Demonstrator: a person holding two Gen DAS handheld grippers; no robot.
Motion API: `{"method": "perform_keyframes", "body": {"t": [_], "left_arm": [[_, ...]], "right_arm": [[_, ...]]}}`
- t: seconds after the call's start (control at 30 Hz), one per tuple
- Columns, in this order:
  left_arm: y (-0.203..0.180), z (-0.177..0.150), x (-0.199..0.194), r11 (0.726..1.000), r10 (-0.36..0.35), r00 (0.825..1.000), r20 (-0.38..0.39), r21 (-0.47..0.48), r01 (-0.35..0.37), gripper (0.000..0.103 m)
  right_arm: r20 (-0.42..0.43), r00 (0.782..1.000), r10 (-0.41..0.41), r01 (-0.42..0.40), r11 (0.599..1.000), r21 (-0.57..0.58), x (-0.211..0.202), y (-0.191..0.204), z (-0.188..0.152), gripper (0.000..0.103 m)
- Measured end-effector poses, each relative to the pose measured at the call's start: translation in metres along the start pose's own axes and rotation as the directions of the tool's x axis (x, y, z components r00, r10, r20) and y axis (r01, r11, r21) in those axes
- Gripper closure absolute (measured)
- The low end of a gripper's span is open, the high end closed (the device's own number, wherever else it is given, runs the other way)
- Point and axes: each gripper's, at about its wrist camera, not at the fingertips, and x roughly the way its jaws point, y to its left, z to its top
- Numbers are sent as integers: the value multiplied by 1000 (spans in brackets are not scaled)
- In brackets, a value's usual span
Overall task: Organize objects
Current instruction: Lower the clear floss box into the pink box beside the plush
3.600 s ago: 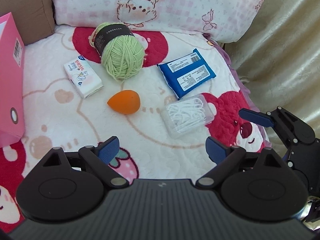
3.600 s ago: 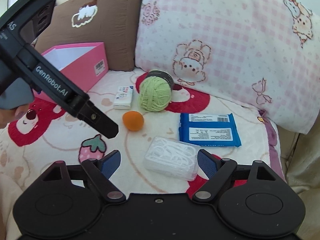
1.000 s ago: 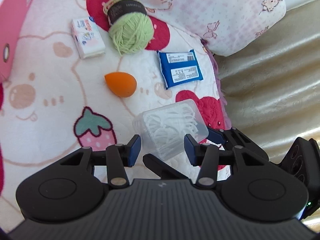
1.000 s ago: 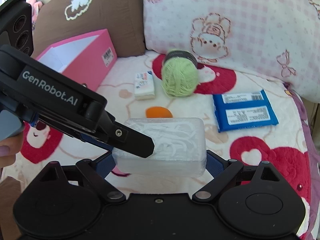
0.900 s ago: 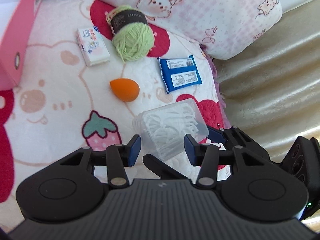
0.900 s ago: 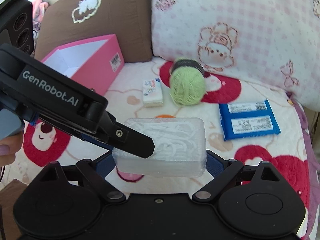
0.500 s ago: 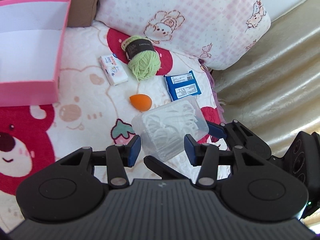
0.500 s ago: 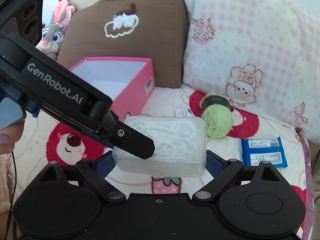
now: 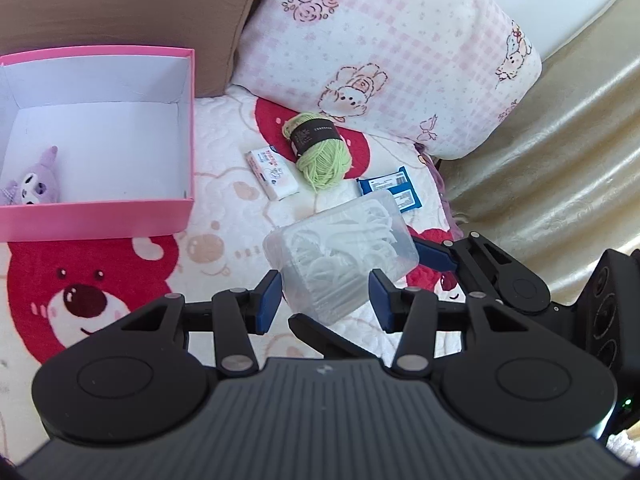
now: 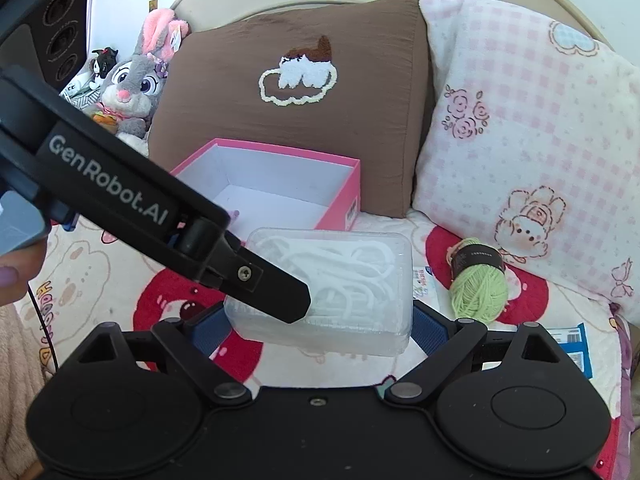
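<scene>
On the bear-print blanket (image 9: 224, 216), the clear box (image 9: 340, 260) is now lifted, clamped by both the left gripper (image 9: 324, 296) and right gripper (image 10: 320, 326), with the pink box (image 9: 188, 128) newly in view upper left, probably its destination.

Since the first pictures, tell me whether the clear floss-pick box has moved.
Yes. The clear floss-pick box no longer lies beside the blue packet; both grippers hold it above the blanket, nearer the pink box.
</scene>
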Motion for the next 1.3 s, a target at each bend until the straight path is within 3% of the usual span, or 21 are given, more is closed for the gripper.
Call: {"method": "perform_keyframes", "body": {"t": [0.23,0.5,0.9,1.3], "left_arm": [[11,8,-10,1000,4,1000,-9,2,-4,57],[26,27,-25,1000,6,999,42,0,-6,57],[75,38,-50,997,4,993,117,-80,5,57],[123,47,-60,988,52,984,171,-153,-25,57]], "right_arm": [[-39,999,9,-10,999,-37,9,8,17,7],[-30,1000,-7,5,999,-51,21,18,43,7],[-29,1000,9,-12,993,-121,51,53,77,7],[-42,996,75,-80,988,-133,95,75,104,7]]}}
